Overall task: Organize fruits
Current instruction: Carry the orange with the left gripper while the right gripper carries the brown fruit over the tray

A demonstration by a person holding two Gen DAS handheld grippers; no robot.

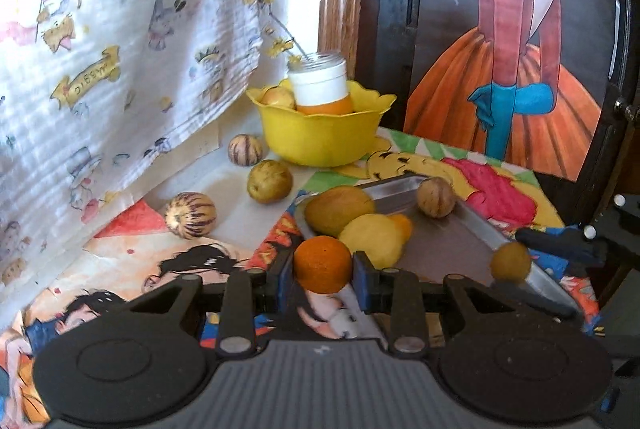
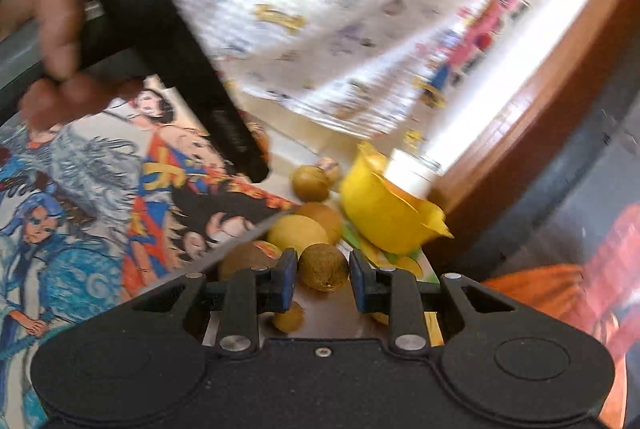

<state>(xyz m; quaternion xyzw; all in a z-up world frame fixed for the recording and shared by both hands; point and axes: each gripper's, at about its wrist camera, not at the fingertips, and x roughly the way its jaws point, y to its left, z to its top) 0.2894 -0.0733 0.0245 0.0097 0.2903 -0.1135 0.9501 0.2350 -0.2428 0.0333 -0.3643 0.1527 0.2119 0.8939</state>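
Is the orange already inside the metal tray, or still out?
Out: the left gripper holds the orange just outside the metal tray.

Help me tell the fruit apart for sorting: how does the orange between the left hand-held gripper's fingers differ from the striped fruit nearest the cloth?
The orange is plain deep orange; the striped fruit is pale with purple streaks. The orange sits between the left hand-held gripper fingers at the metal tray edge; the striped fruit lies free on the table. Both are roundish.

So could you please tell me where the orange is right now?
In the left wrist view, the orange sits low and centre, held between the left gripper's jaws, just in front of the metal tray's near corner.
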